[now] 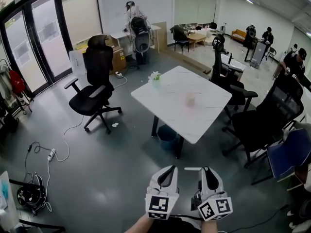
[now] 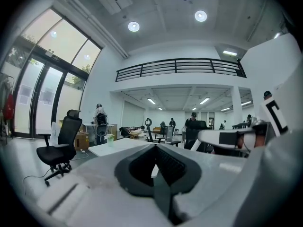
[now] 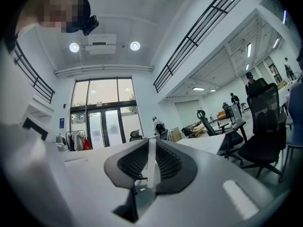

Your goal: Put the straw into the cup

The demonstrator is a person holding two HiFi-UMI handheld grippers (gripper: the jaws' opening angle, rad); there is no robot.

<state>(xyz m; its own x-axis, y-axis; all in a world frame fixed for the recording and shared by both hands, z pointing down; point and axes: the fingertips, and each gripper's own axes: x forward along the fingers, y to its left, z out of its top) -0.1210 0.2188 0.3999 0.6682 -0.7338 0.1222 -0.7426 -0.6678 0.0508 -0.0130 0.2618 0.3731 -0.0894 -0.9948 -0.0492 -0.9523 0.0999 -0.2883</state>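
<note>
A clear cup (image 1: pixel 190 100) stands on the white table (image 1: pixel 165 93), well ahead of both grippers. My right gripper (image 1: pixel 206 169) is at the bottom of the head view, shut on a thin white straw (image 1: pixel 193 169) that sticks out to the left from its tips. In the right gripper view the straw (image 3: pixel 151 161) stands upright, pinched between the dark pads (image 3: pixel 166 162). My left gripper (image 1: pixel 169 170) is beside it, jaws together with nothing between them; its own view shows the same (image 2: pixel 156 161). Both grippers hang over the grey floor, short of the table.
A small green-and-white item (image 1: pixel 155 76) sits at the table's far corner. A blue bin (image 1: pixel 167 136) stands under the table. A black office chair (image 1: pixel 95 89) is to the left, with more chairs (image 1: pixel 265 120) to the right. Cables (image 1: pixel 48 154) lie on the floor; people stand at the back.
</note>
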